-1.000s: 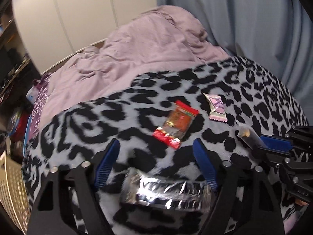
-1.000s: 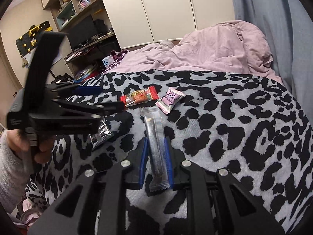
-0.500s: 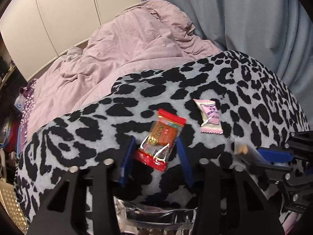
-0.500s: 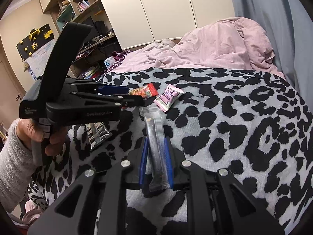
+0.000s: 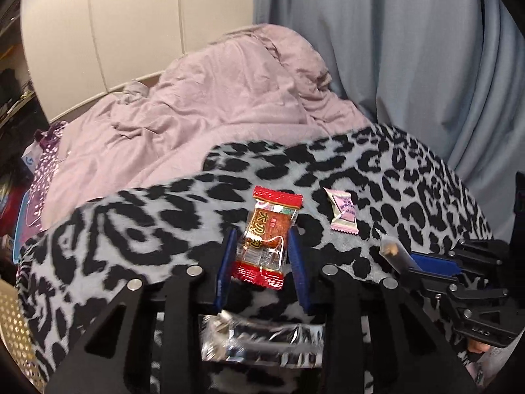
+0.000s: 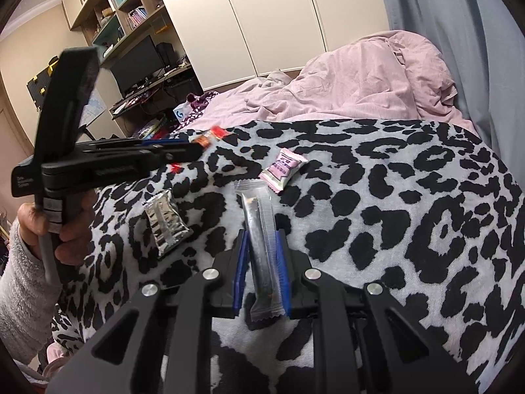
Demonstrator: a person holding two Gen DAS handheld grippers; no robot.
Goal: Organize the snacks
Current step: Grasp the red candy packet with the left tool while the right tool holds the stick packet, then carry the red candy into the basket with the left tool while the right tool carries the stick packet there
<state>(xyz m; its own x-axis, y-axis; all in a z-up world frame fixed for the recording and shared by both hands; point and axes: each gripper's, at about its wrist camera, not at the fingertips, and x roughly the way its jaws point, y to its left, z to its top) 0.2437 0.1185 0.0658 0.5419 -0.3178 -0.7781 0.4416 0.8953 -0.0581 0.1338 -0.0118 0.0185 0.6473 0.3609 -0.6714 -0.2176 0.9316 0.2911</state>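
Two snacks are now gripped: my left hand-held gripper (image 5: 262,252) has just closed on the red snack packet (image 5: 266,237), lifting it off the leopard blanket (image 6: 410,197), while my right hand-held gripper (image 6: 261,256) stays clamped on the stick packet (image 6: 261,246).

1 red snack packet (image 5: 266,236), 1 pink packet (image 5: 343,209), 1 silver packet (image 6: 165,222), 1 stick pack (image 6: 261,249)

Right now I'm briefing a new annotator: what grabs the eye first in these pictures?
The black-and-grey leopard-print blanket fills both views. On it, the left gripper has its jaws closed around a red crinkly snack packet, and the right gripper clamps a long dark stick sachet. A small pink wrapped candy lies loose beyond.
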